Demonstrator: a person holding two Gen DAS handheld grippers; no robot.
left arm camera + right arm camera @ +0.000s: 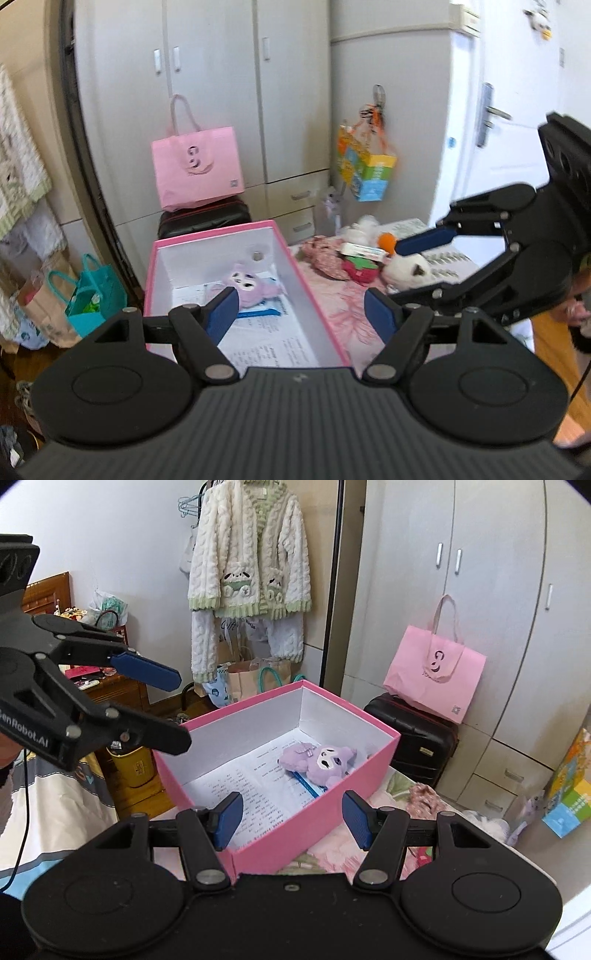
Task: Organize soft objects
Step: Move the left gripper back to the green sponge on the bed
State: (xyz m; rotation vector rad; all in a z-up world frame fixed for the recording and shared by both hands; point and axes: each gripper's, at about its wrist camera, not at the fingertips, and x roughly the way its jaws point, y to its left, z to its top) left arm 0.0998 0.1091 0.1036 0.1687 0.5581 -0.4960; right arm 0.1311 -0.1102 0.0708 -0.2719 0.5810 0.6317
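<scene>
A pink box with white inner walls stands on a pink floral bedspread. A purple plush toy lies inside it on printed paper. My left gripper hovers open over the box's near end, with nothing between its fingers. Right of the box lies a pile of soft toys: a white cat plush, a red strawberry plush and a floral one. My right gripper hangs open and empty above that pile. In the right wrist view, the right gripper faces the box and purple plush, with the left gripper at left.
A pink tote bag sits on a black suitcase behind the box, before a grey wardrobe. A colourful bag hangs by the door. A cream cardigan hangs on a rack. Paper and teal bags stand on the floor.
</scene>
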